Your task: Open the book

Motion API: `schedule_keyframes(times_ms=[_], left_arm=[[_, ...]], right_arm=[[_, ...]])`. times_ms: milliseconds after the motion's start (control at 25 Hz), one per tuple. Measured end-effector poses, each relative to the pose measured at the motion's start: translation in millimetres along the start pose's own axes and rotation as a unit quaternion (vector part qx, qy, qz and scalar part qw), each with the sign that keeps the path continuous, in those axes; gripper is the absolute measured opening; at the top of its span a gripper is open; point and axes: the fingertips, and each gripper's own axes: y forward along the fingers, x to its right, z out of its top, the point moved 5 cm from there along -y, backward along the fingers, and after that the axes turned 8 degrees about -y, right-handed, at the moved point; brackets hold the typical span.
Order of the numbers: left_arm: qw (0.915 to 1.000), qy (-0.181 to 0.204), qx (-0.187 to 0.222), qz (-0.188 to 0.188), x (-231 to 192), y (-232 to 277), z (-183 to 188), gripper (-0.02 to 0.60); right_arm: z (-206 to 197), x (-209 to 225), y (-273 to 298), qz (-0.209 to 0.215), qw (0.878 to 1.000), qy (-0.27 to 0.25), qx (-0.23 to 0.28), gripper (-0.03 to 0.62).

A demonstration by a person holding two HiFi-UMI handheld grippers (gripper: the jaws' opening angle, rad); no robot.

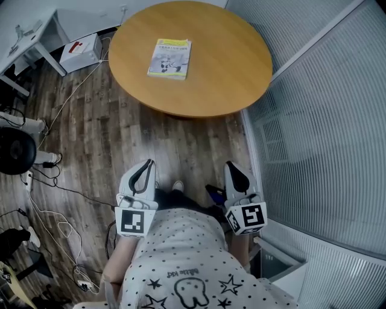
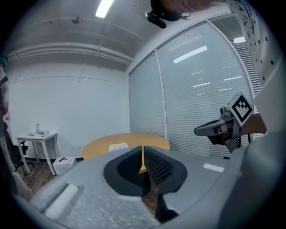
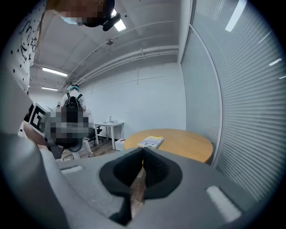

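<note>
Closed book (image 1: 170,58) flat and cover up on the round table (image 1: 229,72), well apart from both grippers. Left gripper (image 1: 148,164) and right gripper (image 1: 231,166) low by the body, jaws pressed together on nothing, aimed slightly down toward the table. Probably a carrying posture: approach not yet begun, no reason yet to spread the jaws.

We get even, cool light from ceiling strips (image 2: 104,8), glaring off the glass wall (image 2: 196,67). Shadows are soft. Both gripper views bend hard with black corners, and the left claw (image 2: 143,150) and right claw (image 3: 143,151) blur up close. The head view looks sharp.
</note>
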Motion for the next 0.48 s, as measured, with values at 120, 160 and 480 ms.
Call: schedule_keyframes(times_ms=[120,160,480], left_arm=[[1.0,-0.006,0.001,0.0,4.4,1.4,-1.6,0.023],[1.0,-0.007,0.0,0.0,4.7,1.7,-2.9,0.023],[1.0,-0.005,-0.004,-0.006,5.3,6.5,-7.3,0.023]], right_arm=[[-3.2,6.9,-2.3,-0.002,1.0,0.026,0.012,0.005],[-4.8,8.6,-3.0,-0.003,0.999,0.032,0.014,0.005],[-15.4,8.4,-0.8,0.012,0.999,0.043,0.008,0.005]])
